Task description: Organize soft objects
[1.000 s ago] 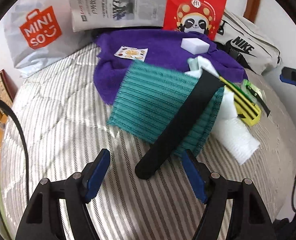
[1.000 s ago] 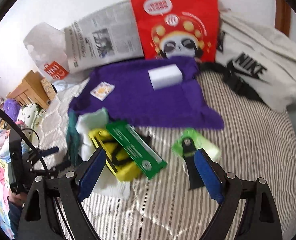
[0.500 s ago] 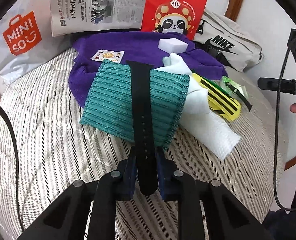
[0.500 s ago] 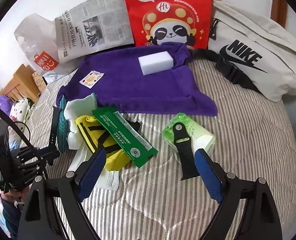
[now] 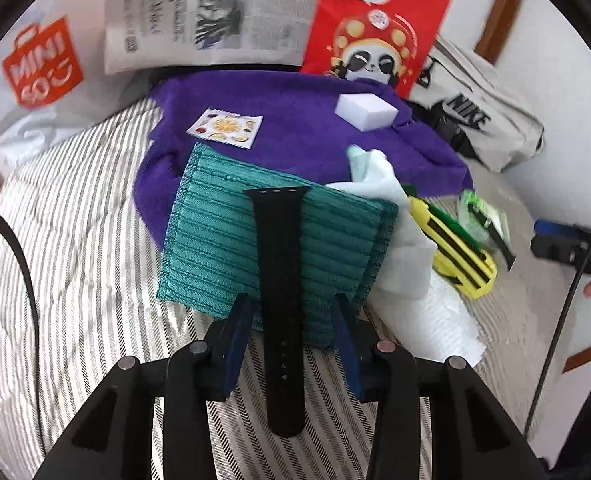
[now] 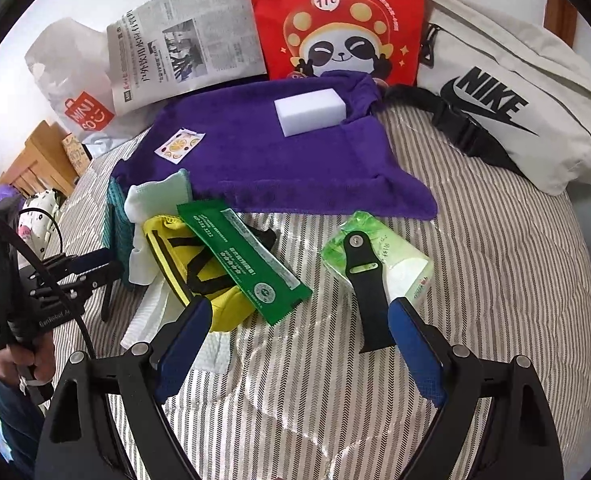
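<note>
A black watch strap [image 5: 281, 260] lies lengthwise over a teal ribbed cloth [image 5: 223, 240] on the striped bed. My left gripper [image 5: 293, 312] straddles the strap's near half; its jaws are opening and the pads stand clear of the strap. Behind lie a purple towel [image 5: 295, 120] with a white sponge [image 5: 365, 108] and a fruit sachet [image 5: 225, 128]. My right gripper [image 6: 299, 312] is open over bare bedding. A second strap piece [image 6: 365, 280] lies on a green tissue pack [image 6: 399, 256], its end just inside the right finger, untouched. A yellow pouch [image 6: 191, 264] and green packet [image 6: 243, 256] lie left of it.
A Miniso bag [image 5: 39, 76], newspaper [image 5: 211, 28], red panda bag [image 6: 335, 20] and white Nike bag [image 6: 507, 96] line the back by the wall. White cloths [image 5: 403, 248] lie beside the teal cloth. A person's hand [image 6: 15, 360] holds the left gripper.
The left gripper shut on the slanting strap, swung it straight along the teal cloth, and has now parted its jaws around it. The right gripper stayed open and nearly still.
</note>
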Demonstrator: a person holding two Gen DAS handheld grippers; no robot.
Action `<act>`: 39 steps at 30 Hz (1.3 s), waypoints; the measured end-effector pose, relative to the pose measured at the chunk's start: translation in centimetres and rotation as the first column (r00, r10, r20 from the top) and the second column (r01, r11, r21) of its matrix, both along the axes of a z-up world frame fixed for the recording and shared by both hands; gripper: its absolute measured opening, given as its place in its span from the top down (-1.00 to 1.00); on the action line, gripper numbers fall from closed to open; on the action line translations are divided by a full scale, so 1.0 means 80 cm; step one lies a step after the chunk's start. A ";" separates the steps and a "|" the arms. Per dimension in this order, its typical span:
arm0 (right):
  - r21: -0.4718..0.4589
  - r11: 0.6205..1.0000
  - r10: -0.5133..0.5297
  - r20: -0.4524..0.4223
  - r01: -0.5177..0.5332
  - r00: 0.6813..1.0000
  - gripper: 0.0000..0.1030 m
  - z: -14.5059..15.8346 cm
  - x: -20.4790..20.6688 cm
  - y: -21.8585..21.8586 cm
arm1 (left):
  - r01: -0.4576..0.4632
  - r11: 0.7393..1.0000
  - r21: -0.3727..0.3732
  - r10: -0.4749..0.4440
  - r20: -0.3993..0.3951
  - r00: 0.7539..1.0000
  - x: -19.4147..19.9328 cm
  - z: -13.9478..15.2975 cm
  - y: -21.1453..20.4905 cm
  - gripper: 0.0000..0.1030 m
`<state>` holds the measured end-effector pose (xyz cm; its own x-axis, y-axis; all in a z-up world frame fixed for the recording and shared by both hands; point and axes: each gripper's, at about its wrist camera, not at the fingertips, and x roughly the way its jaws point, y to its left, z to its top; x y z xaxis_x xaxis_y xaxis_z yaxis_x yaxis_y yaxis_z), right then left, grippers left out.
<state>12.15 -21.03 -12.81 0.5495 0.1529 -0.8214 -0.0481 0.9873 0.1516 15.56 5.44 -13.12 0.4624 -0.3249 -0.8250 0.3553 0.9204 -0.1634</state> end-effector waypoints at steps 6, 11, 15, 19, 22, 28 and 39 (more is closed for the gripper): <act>0.012 1.000 -0.007 -0.013 0.008 1.000 -0.73 -0.004 0.004 -0.004 | 0.024 0.998 0.059 -0.024 0.005 1.000 -0.013 -0.007 -0.012 0.58; 0.008 1.000 0.003 -0.018 -0.002 1.000 -0.73 -0.005 0.003 -0.002 | 0.019 0.999 0.043 -0.019 -0.003 1.000 -0.014 -0.004 -0.009 0.69; 0.015 1.000 -0.003 -0.016 0.003 1.000 -0.73 -0.005 0.002 -0.007 | 0.036 0.998 0.047 -0.035 -0.007 0.999 -0.018 -0.002 -0.012 0.68; 0.017 1.000 -0.009 -0.029 0.010 1.000 -0.73 -0.010 0.005 -0.010 | 0.029 0.998 0.060 -0.028 -0.009 1.000 -0.015 -0.008 -0.016 0.64; 0.022 1.000 -0.010 -0.034 0.011 0.999 -0.73 -0.011 0.006 -0.012 | 0.024 0.999 0.025 -0.023 -0.014 1.000 -0.012 -0.009 -0.012 0.65; 0.020 1.000 -0.010 -0.035 0.010 0.999 -0.73 -0.011 0.006 -0.013 | 0.013 1.000 0.010 -0.013 -0.005 1.000 -0.016 0.000 -0.006 0.66; 0.004 0.999 -0.045 -0.024 0.045 0.999 -0.73 -0.009 0.002 -0.033 | 0.001 0.999 -0.035 0.000 0.019 1.000 -0.031 0.026 0.007 0.66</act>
